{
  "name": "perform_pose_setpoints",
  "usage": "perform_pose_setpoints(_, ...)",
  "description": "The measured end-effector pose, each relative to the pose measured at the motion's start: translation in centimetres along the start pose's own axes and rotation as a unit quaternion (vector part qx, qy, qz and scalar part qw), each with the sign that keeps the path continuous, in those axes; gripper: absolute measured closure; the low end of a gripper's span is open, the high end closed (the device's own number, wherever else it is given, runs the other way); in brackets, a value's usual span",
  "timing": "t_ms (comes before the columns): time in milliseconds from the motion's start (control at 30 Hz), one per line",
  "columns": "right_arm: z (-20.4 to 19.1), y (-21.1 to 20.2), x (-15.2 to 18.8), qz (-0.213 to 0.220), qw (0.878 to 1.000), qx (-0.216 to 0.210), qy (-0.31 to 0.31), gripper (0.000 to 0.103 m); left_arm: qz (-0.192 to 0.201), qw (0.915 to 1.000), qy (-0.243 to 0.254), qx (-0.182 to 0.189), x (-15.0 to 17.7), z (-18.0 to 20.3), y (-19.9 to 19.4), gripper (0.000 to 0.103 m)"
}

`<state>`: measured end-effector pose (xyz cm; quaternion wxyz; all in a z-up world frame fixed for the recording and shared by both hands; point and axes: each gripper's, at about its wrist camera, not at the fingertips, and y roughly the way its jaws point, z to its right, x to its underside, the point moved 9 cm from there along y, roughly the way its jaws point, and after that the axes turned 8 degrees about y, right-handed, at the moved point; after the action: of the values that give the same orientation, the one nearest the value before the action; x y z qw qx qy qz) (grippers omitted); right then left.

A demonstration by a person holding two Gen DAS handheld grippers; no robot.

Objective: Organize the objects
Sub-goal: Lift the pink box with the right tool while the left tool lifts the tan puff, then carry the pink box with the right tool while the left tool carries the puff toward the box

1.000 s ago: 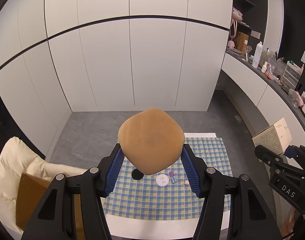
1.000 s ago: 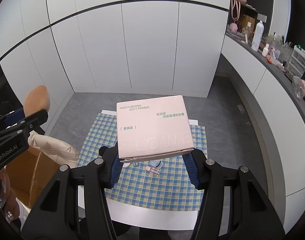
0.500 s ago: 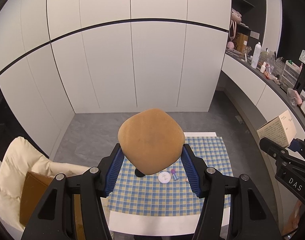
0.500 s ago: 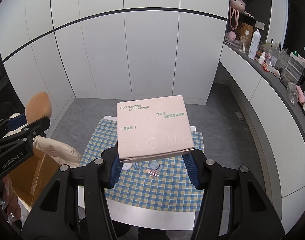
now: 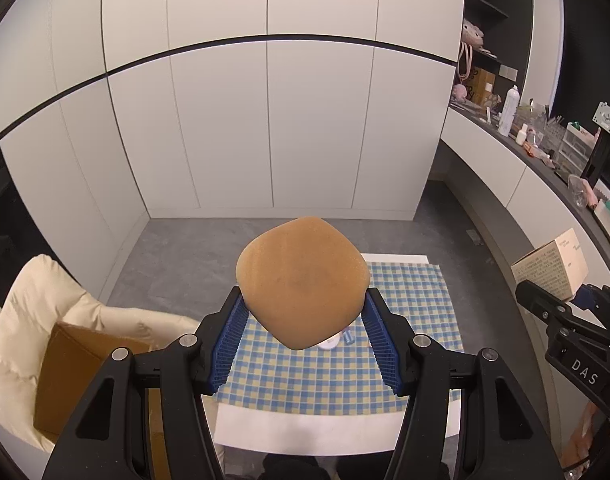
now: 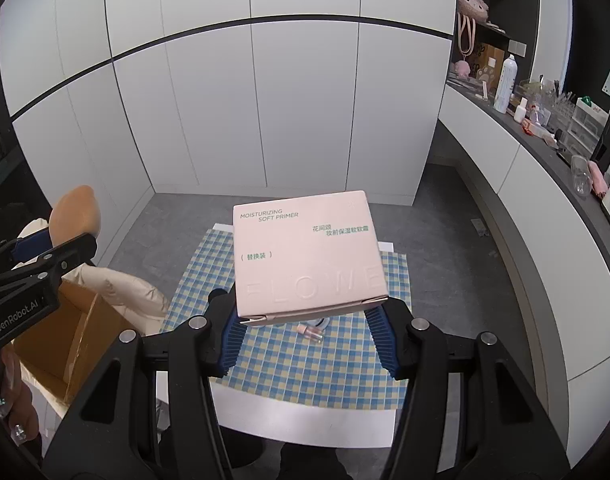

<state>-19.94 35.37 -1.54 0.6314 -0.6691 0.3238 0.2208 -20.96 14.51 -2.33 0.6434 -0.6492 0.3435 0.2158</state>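
We keep lifting: the checked table [image 5: 421, 384] sinks lower in both frames. Left gripper [image 5: 303, 334] jaws stay clenched on the tan rounded sponge [image 5: 303, 280], frame centre; right gripper [image 6: 307, 330] jaws on the pale pink primer box [image 6: 305, 254], both clear for carrying.

Tan sponge [image 5: 303, 282], pink box [image 6: 307, 254], seemingly aloft

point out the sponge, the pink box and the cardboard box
sponge [image 5: 303, 280], left wrist view, middle of its tan face
pink box [image 6: 307, 254], right wrist view, middle of its printed top
cardboard box [image 5: 79, 376], left wrist view, its brown front side
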Motion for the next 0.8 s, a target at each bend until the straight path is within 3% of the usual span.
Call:
perform_pose_setpoints(700, -0.7, -3.7, 9.6, -0.024, 1.000, -0.006, -0.006, 0.046, -0.017, 0.9997, -0.002, 0.019, 8.5, -0.1, -3.7, 0.044)
perform_pose_setpoints(800, -0.8, -4.3, 10.9, -0.036, 0.999, -0.025, 0.008, 0.046, -0.029, 0.9992, -0.001, 0.027, 10.1, 0.1, -4.3, 0.044)
